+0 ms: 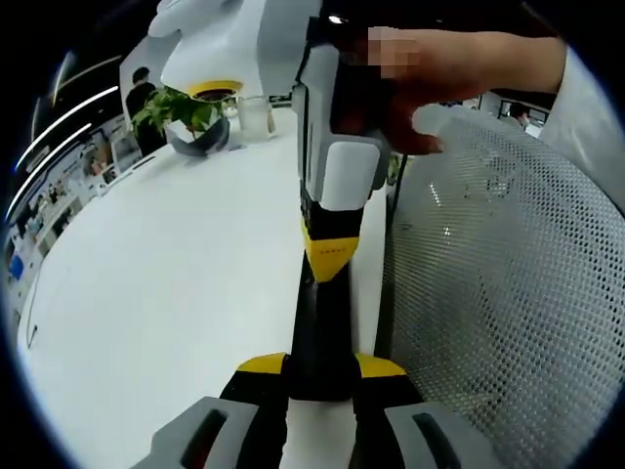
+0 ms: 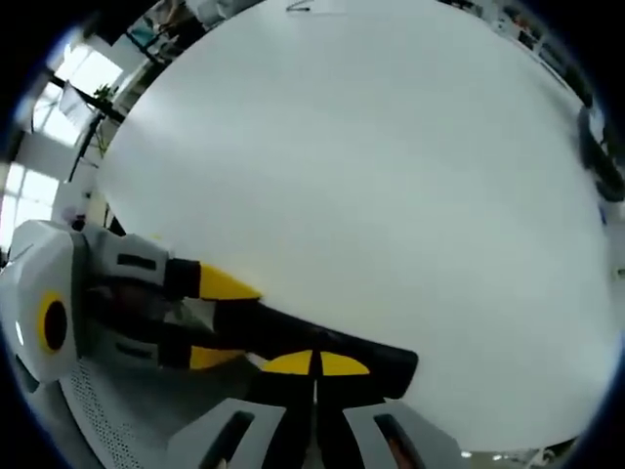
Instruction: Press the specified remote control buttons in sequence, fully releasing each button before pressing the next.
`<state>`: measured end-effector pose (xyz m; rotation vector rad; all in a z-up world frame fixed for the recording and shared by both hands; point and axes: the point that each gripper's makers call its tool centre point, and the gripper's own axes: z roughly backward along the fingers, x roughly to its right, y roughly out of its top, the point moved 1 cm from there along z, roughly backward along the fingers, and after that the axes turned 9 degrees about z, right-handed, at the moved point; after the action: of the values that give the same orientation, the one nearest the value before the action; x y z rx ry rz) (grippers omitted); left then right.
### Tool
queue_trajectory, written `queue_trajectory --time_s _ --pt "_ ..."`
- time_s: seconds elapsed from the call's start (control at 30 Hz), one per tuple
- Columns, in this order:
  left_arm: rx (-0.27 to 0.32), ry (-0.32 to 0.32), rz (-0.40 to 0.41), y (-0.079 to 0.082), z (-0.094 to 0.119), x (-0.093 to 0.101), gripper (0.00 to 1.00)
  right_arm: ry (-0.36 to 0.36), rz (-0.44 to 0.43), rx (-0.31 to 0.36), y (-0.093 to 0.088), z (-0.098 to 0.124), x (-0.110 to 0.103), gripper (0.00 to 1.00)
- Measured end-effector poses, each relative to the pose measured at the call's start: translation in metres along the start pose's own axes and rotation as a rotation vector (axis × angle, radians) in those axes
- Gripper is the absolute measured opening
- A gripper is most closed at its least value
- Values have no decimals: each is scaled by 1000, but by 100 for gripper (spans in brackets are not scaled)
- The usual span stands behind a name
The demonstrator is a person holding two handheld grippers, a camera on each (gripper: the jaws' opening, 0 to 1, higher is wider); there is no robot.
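A long black remote control (image 1: 322,332) sticks out over the white table (image 1: 176,274), and my left gripper (image 1: 322,369) is shut on its near end with a yellow-tipped jaw on each side. My right gripper (image 1: 330,256), held by a person's hand (image 1: 439,68), comes down from above with its jaws shut; its yellow tip rests on the remote's far part. In the right gripper view, the remote (image 2: 381,360) lies across the bottom under my shut right gripper (image 2: 315,363). My left gripper (image 2: 227,322) reaches in from the left and clamps it. The buttons are hidden.
A potted plant (image 1: 190,112) and a clear glass (image 1: 254,117) stand at the table's far end. A white mesh chair back (image 1: 498,293) rises close on the right of the table edge. A person (image 1: 142,93) stands far off. A dark object (image 2: 601,156) sits at the table's right edge (image 2: 371,176).
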<state>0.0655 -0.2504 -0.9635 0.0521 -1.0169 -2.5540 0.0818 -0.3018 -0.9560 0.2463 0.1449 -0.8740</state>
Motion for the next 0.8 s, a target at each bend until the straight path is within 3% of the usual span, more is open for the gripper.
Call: queue_trajectory --time_s 0.23,0.37,0.6,0.8 --pt "-2 2 0 0 0 0 24 34 -56 26 0 2 1 0" --pt "-2 1 1 0 0 0 24 17 -45 20 -3 4 2 0" --pt "-4 2 -1 0 0 0 24 76 -79 5 -9 6 -5 0" --pt "-3 2 1 0 0 0 24 72 -69 -12 -11 1 -7 0"
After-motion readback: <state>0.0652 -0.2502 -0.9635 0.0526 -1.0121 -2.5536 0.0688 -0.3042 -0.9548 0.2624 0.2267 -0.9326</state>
